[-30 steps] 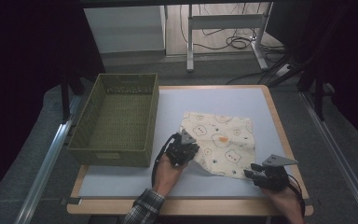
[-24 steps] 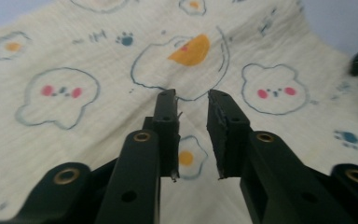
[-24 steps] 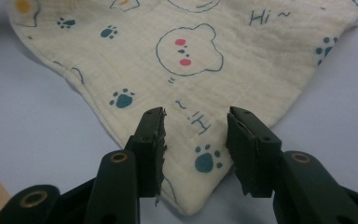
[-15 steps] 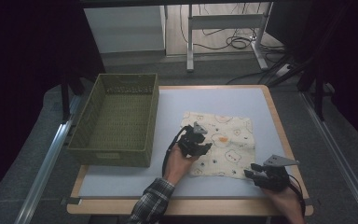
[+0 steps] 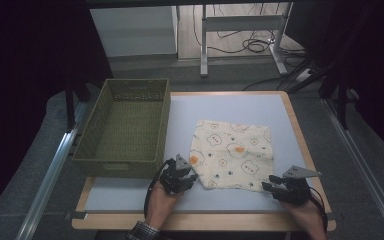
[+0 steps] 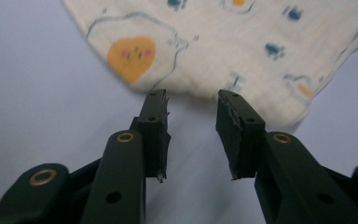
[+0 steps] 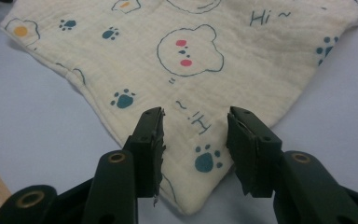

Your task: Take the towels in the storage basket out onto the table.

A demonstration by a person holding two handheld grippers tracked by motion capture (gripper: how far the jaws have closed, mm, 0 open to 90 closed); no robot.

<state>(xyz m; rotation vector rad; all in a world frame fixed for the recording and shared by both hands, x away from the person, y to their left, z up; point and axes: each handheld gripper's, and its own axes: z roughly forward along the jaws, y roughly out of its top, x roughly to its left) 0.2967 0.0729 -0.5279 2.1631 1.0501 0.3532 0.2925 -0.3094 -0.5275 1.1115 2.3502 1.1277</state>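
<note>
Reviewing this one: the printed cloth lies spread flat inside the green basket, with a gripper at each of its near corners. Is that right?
Not quite. The high view shows the printed cloth spread flat on the table, beside the green basket, not inside it. The left gripper and right gripper are indeed at its near corners.

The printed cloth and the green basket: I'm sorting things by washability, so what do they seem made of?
The printed cloth looks like soft crinkled cotton gauze, matte: fine wrinkled weave, stitched hem, limp drape on the table. The green basket looks like moulded plastic imitating wicker: an even olive colour and a regular woven pattern on walls and floor, though real woven fibre can't be ruled out.
</note>
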